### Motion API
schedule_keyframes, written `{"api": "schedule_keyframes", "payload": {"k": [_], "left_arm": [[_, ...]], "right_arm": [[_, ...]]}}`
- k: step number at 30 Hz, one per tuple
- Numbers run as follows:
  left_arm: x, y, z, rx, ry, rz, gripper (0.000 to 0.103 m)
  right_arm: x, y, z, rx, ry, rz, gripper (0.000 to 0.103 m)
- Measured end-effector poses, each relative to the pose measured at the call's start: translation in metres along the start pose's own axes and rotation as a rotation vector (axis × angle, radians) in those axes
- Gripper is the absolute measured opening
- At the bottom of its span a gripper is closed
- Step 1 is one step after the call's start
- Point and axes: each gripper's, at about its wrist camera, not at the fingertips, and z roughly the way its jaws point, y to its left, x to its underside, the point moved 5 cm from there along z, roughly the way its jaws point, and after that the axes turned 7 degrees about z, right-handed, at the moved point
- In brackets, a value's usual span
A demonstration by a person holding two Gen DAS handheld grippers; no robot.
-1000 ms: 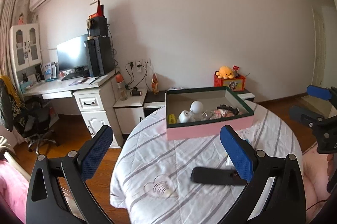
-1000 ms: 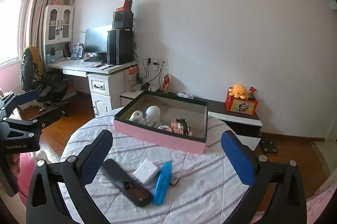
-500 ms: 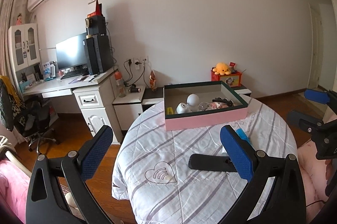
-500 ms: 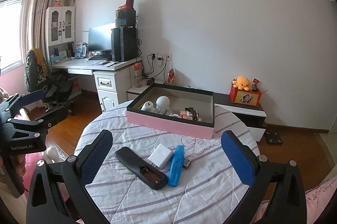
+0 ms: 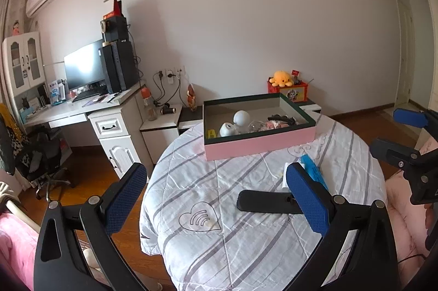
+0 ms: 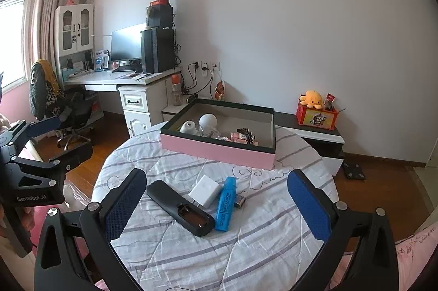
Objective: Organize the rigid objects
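On the round table's striped cloth (image 6: 246, 250) lie a black remote (image 6: 179, 207), a white charger block (image 6: 205, 190), a blue highlighter (image 6: 225, 203) and a small dark connector (image 6: 238, 201). Behind them stands a pink box with a dark green rim (image 6: 219, 148) that holds a white ball, a white cup and small trinkets. My right gripper (image 6: 216, 206) is open above the near table edge, with the loose items between its fingers' line of sight. My left gripper (image 5: 216, 198) is open at the table's left side; the remote (image 5: 265, 205) and highlighter (image 5: 313, 172) lie near its right finger.
A white desk (image 6: 131, 83) with a monitor and computer tower stands at the left wall, with an office chair (image 6: 63, 110) beside it. A low cabinet (image 6: 320, 137) carries a red box with a yellow plush. Wooden floor surrounds the table. A hand (image 6: 26, 219) grips the left tool.
Both grippers have pulled back and risen from the table, so the box and loose items look smaller and more of the cloth shows. Nothing was picked up.
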Motion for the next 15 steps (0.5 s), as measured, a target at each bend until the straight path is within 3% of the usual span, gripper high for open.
{"api": "schedule_keyframes", "payload": {"k": [15], "left_arm": [[0.033, -0.018, 0.045, 0.04, 0.132, 0.038, 0.103]], "right_arm": [[0.028, -0.017, 0.039, 0.022, 0.115, 0.043, 0.103]]}}
